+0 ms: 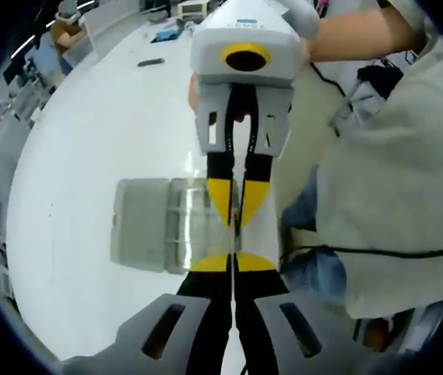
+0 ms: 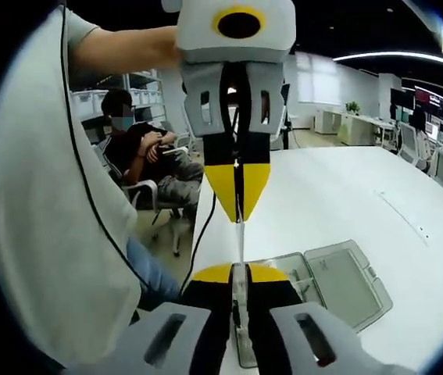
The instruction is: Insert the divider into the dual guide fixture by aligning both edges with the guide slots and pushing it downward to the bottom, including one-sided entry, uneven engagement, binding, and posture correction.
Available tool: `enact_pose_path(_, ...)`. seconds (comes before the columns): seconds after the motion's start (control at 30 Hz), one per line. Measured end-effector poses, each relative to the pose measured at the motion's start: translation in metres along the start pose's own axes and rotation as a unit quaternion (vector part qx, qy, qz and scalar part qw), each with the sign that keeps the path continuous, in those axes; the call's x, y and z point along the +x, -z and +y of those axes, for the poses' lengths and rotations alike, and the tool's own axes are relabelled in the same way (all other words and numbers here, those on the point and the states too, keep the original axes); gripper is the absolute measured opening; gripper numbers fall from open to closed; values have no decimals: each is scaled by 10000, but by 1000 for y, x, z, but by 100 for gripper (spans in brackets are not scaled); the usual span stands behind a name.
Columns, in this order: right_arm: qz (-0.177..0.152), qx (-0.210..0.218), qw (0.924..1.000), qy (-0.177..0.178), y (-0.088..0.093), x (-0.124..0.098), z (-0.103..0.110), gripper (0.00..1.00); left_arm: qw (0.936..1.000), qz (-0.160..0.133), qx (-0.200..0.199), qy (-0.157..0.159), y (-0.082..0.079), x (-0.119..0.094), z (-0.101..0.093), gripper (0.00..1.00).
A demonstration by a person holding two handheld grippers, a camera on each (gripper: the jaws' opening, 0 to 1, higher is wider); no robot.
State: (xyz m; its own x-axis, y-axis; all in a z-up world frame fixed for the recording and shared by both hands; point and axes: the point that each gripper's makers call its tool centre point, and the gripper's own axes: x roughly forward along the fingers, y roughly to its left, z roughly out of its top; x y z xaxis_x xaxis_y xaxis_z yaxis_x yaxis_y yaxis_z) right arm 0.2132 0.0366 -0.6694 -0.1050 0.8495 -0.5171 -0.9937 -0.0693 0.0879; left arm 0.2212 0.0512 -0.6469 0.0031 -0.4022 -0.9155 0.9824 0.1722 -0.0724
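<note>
Clear plastic: we note a thin, see-through divider (image 2: 240,234) held edge-on between the two grippers, above a transparent hinged case (image 1: 158,225) that lies open on the white table (image 1: 80,141), close to the table's edge on the person's side. In the right gripper view the case (image 2: 338,281) shows its flat lid folded out to one side and a ribbed tray beside it.

Left gripper (image 1: 235,262): yellow-tipped jaws almost fully together, pinching the near edge of the divider (image 1: 237,234). Right gripper (image 2: 239,273): jaws likewise almost together, clamped on the opposite edge. Each gripper faces the other; in the left gripper view the right one (image 1: 237,223) comes in from the top, and in the right gripper view the left one (image 2: 238,217) does the same, tips nearly meeting.

We cannot tell whether the divider's lower edge has entered any slot of the tray; it appears to sit over the tray's side nearest the table edge.

A person in a grey shirt (image 1: 393,187) stands at that edge. Another person (image 2: 147,152) sits on a chair beyond.
</note>
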Motion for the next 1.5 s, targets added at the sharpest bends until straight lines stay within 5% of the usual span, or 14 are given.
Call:
enact_pose_path(0.17, 19, 5, 10000, 66, 2, -2, -2, 8, 9991, 383, -42, -181, 14, 4, 8, 0)
enact_pose_path(0.67, 75, -27, 9990, 446, 5, -10, -8, 26, 9963, 786, 137, -308, 24, 23, 19, 0)
enact_pose_path(1.5, 310, 453, 9907, 1248, 34, -16, -14, 64, 9957, 832, 74, -402, 28, 44, 28, 0)
